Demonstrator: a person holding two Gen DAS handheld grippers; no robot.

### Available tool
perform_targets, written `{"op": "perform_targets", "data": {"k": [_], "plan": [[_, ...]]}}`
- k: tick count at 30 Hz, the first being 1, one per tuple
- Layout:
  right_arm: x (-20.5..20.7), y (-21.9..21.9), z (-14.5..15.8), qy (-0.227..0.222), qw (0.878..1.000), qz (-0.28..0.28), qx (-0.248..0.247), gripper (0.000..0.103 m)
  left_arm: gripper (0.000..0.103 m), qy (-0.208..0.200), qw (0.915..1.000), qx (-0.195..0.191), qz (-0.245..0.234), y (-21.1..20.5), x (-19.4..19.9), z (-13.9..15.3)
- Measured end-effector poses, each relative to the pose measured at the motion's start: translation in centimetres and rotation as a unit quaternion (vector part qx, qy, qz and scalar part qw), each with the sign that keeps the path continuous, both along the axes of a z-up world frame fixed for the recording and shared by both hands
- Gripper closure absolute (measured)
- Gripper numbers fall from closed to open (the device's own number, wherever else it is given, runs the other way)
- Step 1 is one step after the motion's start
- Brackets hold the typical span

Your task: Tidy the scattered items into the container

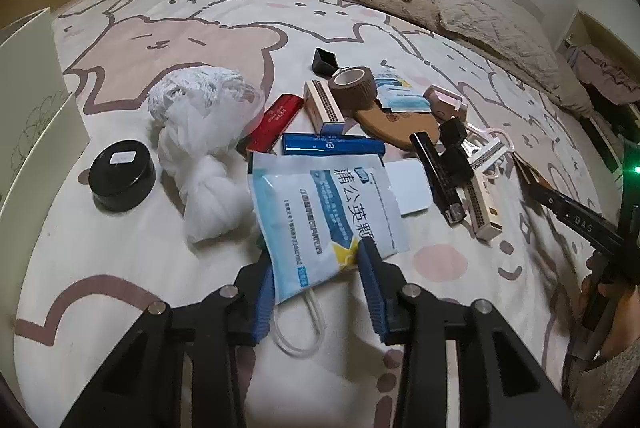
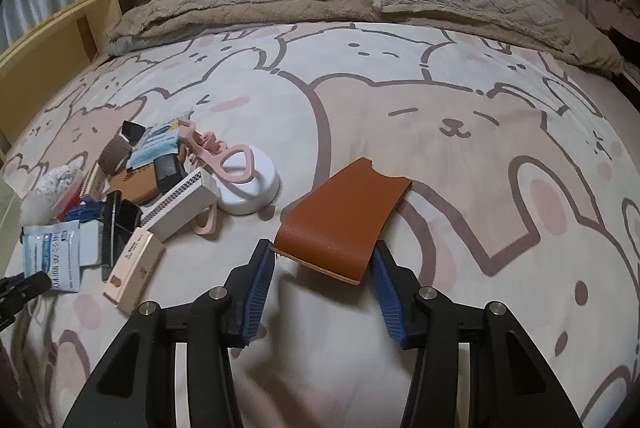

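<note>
At nine o'clock in the left wrist view stands the cream container point(image 1: 28, 76), with a black tin point(image 1: 122, 175) beside it. The left gripper point(image 1: 316, 260) has its jaws apart around a blue-and-white sachet point(image 1: 324, 204). The right gripper point(image 2: 322, 260) brackets a brown leather sleeve point(image 2: 344, 220) at twelve o'clock, jaws open, apparently not pinching.

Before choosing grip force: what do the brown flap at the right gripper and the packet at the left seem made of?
Brown flap: probably leather or faux leather, matte and grained, with a pale raw edge. Packet: glossy printed plastic film, judging by its sheen and creases.
</note>
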State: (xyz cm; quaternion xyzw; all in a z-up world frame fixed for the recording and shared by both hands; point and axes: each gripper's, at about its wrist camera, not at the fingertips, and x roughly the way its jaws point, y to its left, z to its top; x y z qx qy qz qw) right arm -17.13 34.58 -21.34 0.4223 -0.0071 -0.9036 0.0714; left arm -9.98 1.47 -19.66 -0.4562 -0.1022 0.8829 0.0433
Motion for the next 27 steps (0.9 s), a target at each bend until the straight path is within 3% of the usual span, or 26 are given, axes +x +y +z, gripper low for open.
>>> {"op": "perform_targets", "data": {"k": [12,17,27], "plan": [[2.7,-1.5,1.3,-0.013,0.998,0.025,-0.049,0.053,0.073,-0.007,0.9998,0.01,-0.018,0.2,1.5,0.3],[4.6,-2.9,1.8,-0.017,0.997,0.056,-0.041,0.053,0.078,-0.009,0.9991,0.032,-0.027,0.1,1.7,0.8],[8.7,-3.2,2.4,-0.024,0.994,0.081,-0.072,0.053,0.086,-0.019,0.9966,0.075,-0.027,-0.6,2.3,1.2]]}}
